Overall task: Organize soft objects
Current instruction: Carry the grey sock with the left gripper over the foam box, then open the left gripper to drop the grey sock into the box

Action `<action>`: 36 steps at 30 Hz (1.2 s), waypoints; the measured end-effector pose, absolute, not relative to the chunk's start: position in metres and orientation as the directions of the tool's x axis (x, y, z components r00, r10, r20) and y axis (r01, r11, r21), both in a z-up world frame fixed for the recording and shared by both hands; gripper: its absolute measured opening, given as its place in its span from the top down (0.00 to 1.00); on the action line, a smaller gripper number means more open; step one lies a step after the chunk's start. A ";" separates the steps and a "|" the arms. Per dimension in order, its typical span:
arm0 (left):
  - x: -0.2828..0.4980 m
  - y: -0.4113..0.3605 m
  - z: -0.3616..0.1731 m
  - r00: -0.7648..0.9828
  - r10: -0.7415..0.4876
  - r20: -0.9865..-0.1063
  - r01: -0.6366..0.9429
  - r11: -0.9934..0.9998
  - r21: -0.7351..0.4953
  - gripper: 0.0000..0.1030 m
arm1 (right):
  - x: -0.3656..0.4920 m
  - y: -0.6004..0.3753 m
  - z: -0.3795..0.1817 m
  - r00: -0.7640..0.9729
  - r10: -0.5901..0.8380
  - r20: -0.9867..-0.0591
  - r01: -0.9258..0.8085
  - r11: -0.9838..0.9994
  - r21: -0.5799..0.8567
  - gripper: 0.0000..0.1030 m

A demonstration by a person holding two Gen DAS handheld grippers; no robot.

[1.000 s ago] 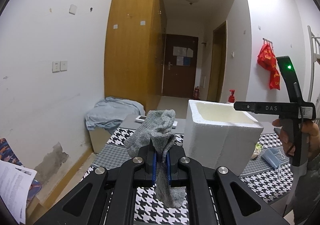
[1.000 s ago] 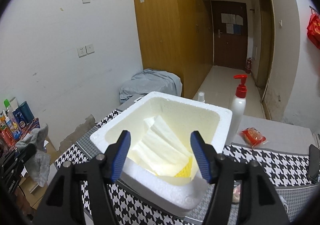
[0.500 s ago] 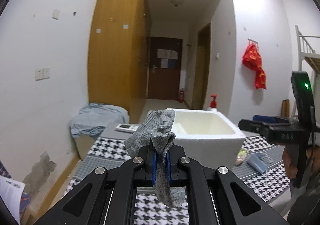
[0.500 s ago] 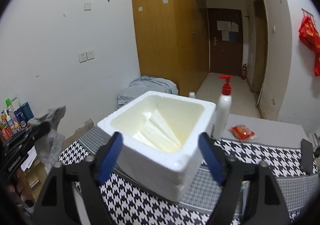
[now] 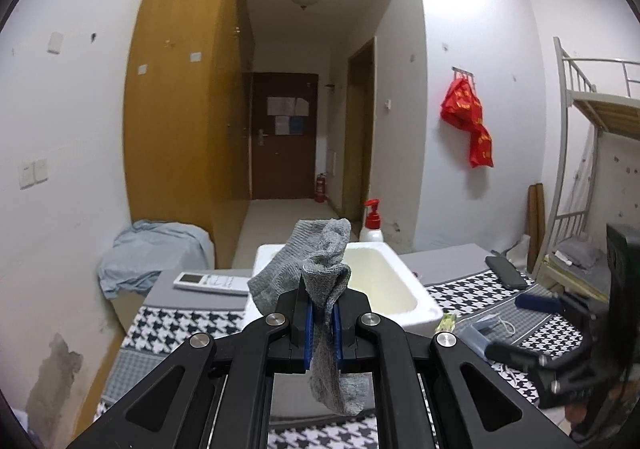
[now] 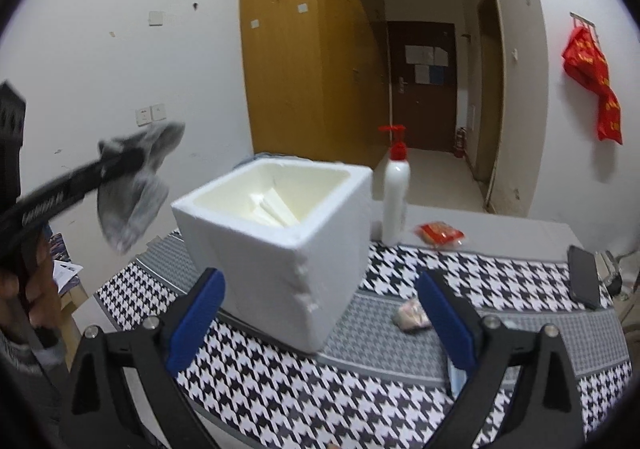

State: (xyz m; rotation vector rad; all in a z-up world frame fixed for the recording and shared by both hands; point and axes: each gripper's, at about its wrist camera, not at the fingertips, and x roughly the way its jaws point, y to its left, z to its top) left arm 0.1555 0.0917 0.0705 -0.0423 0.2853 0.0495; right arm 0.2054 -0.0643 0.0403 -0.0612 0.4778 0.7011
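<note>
My left gripper point(image 5: 322, 329) is shut on a grey sock point(image 5: 320, 261), which bunches above the blue pads and hangs below them. It is held in the air, just short of the white foam box point(image 5: 424, 313). In the right wrist view the same sock point(image 6: 132, 201) hangs from the left gripper point(image 6: 120, 165) to the left of the foam box point(image 6: 280, 257), higher than its rim. White folded pieces lie inside the box. My right gripper point(image 6: 320, 285) is low near the box's front corner, its jaws opening wide. The pads touch nothing.
A houndstooth cloth point(image 6: 500, 281) covers the table. Behind and right of the box are a white pump bottle point(image 6: 396, 201), a red packet point(image 6: 440, 233), a pinkish wad point(image 6: 412, 315) and a dark phone point(image 6: 584, 281). A remote point(image 5: 212, 281) lies left of the box.
The left gripper rose with the sock and swung towards the box. The right gripper drew back from above the box to its front corner, and its jaws spread wider.
</note>
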 end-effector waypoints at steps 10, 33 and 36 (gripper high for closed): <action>0.205 0.084 0.077 0.951 0.043 -0.307 -0.053 0.998 -0.024 0.93 | 0.208 -0.091 0.021 0.672 0.569 -0.474 -0.574 0.805 0.152 0.04; 0.259 0.080 0.061 0.939 0.049 -0.339 -0.077 0.995 -0.068 0.01 | 0.211 -0.126 0.001 0.696 0.517 -0.499 -0.494 0.848 0.191 0.04; 0.249 0.076 0.061 0.942 0.047 -0.333 -0.072 0.995 -0.063 0.01 | 0.211 -0.127 0.000 0.699 0.514 -0.497 -0.490 0.851 0.191 0.04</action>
